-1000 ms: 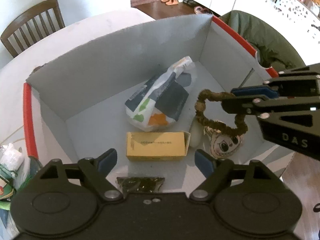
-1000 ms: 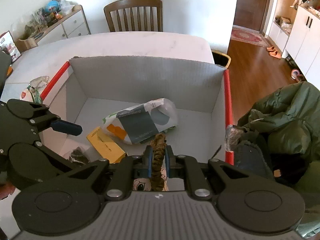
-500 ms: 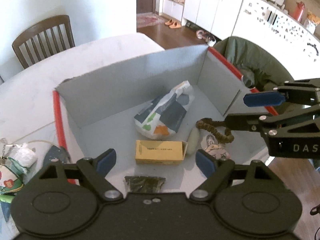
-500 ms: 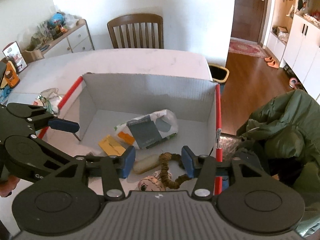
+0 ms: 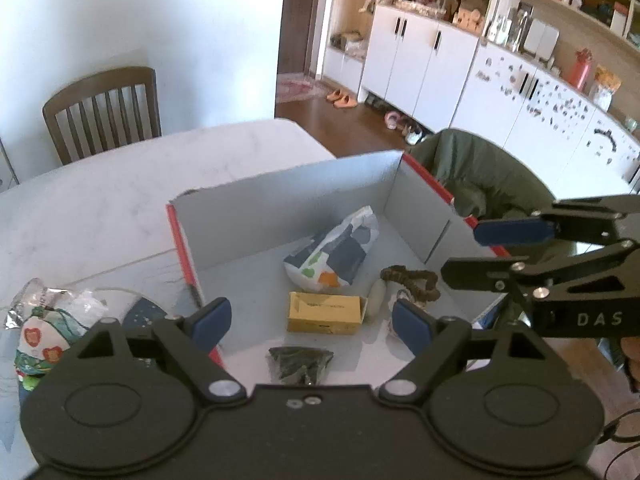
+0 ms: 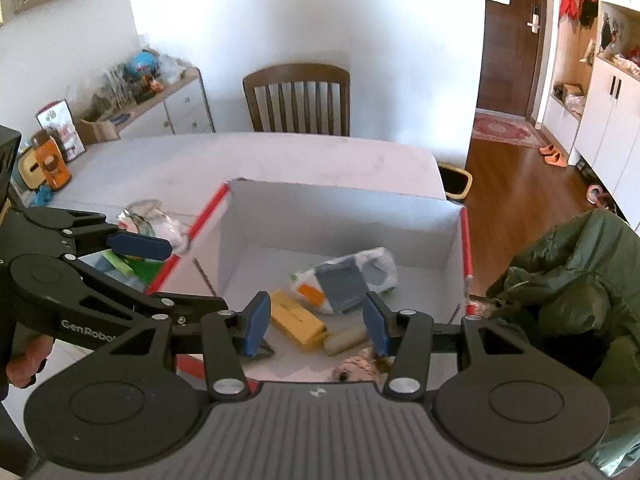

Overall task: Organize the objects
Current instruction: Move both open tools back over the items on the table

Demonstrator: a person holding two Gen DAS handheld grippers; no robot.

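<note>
Left wrist view: the left gripper is hovering, jaws open and empty, over the box, which is already holding a printed pouch, yellow carton and brown loop; crumpled packets are lying outside on the tabletop.

Right wrist view: the right gripper is hanging above the box, jaws spread, gripping nothing.

In the open grey box lie a printed bag, a yellow carton, a brown cord, a pale oval and a dark packet.
</note>
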